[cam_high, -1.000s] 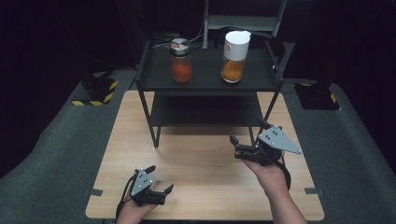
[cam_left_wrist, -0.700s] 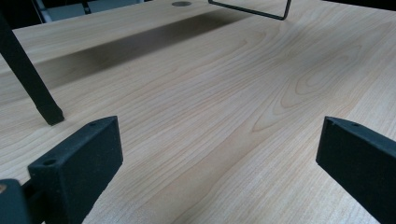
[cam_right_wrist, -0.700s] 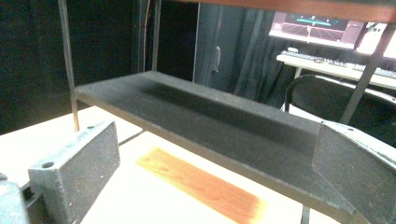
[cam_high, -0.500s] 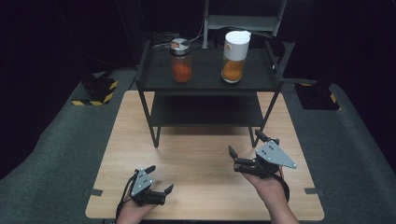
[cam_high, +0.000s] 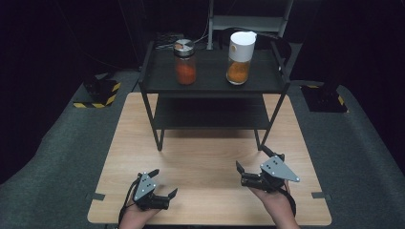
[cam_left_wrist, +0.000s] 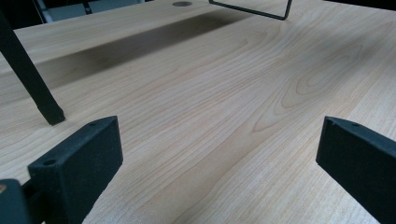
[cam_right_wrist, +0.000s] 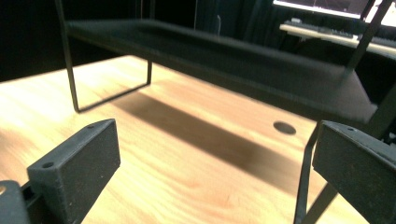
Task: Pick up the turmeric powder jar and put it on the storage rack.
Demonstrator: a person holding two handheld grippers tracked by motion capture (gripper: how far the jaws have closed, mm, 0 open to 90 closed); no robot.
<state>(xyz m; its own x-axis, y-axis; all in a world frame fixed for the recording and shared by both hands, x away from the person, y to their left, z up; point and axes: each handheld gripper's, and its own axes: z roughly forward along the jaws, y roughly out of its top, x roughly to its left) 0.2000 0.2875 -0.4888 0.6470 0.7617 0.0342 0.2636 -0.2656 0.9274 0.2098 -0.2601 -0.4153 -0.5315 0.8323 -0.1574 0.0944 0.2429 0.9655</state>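
From the high view I see the wooden table (cam_high: 210, 157) taking up the middle of the scene, pale grain, with grey padded floor around it. Standing on its far half is a black two-tier shelf (cam_high: 212, 83) on thin metal legs; its lower tier is bare as far as I can make out, though it sits in shadow. On the top tier there are two containers, well apart: a glass jar (cam_high: 185, 62) with a metal lid and orange-red contents to the left, and a white-topped bottle (cam_high: 239, 57) with orange contents to the right. Both stand upright.

Near the table's front edge I have both tools low over the wood. My right gripper (cam_high: 246, 174), with its grey three-cornered plate on top, sits right of centre, held in the right hand (cam_high: 274, 200); its jaws are spread wide with nothing between them. In the right gripper view the two black jaws frame the shelf's underside and a front leg, and a small round hole (cam_right_wrist: 284, 127) in the tabletop shows beneath the shelf.

My left gripper (cam_high: 163, 183) sits left of centre, close to the front edge, jaws likewise spread apart and empty. In the left gripper view I see bare wood grain between them, and one shelf foot (cam_left_wrist: 50, 114) planted on the table to the upper left.
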